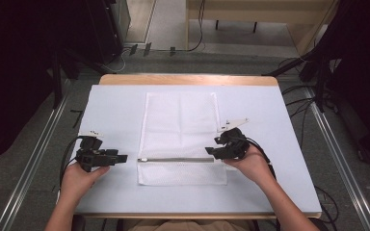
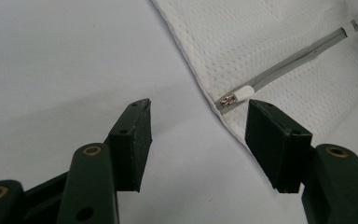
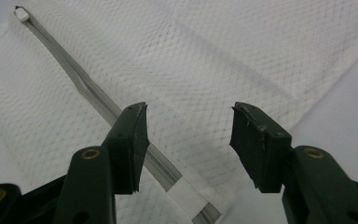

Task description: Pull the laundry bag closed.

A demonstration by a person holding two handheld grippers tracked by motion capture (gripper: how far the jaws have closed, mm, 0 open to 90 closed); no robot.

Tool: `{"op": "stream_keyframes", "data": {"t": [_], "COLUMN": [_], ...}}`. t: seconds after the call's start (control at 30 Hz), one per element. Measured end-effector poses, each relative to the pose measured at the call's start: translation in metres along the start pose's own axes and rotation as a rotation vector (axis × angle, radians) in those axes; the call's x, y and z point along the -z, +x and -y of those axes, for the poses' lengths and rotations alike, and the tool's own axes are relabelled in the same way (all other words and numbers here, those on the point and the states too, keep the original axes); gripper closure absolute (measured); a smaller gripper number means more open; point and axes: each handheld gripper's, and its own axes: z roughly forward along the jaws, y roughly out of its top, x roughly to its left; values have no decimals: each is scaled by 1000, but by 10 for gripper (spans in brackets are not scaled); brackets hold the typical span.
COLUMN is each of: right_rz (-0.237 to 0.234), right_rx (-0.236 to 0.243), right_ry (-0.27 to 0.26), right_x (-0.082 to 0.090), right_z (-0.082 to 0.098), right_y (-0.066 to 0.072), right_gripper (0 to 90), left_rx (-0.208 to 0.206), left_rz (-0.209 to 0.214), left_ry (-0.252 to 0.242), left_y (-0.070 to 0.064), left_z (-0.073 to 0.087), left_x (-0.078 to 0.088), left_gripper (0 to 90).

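Left gripper (image 1: 123, 157) held open just off left edge of flat white mesh zip bag (image 1: 180, 125), silver zip pull (image 2: 235, 97) seen between jaw tips, nothing gripped. Right gripper (image 1: 209, 150) open too, hovering over grey zipper strip (image 1: 178, 160) at bag's right end. Bag laid mid-table on white cloth (image 1: 111, 110). No readable labels spotted.

Grey floor (image 1: 38, 159), wooden furniture (image 1: 260, 9) behind, dark stands (image 1: 318, 72), cables (image 1: 197, 43).

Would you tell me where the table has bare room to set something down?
Bare table lies left and right of the mesh bag, plus a strip behind it. It is crowded at the zipper, between the left gripper and right gripper.
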Motion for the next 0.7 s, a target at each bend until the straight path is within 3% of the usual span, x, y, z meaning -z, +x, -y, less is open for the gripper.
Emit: {"op": "stream_keyframes", "data": {"t": [0.7], "right_rz": [-55], "right_rx": [54], "right_ry": [21], "right_x": [-20], "right_z": [-32], "right_y": [27], "right_gripper": [448], "left_rx": [-7], "left_rz": [-7], "left_ry": [3], "left_y": [0], "left_z": [0], "left_x": [-2], "left_gripper": [414]}}
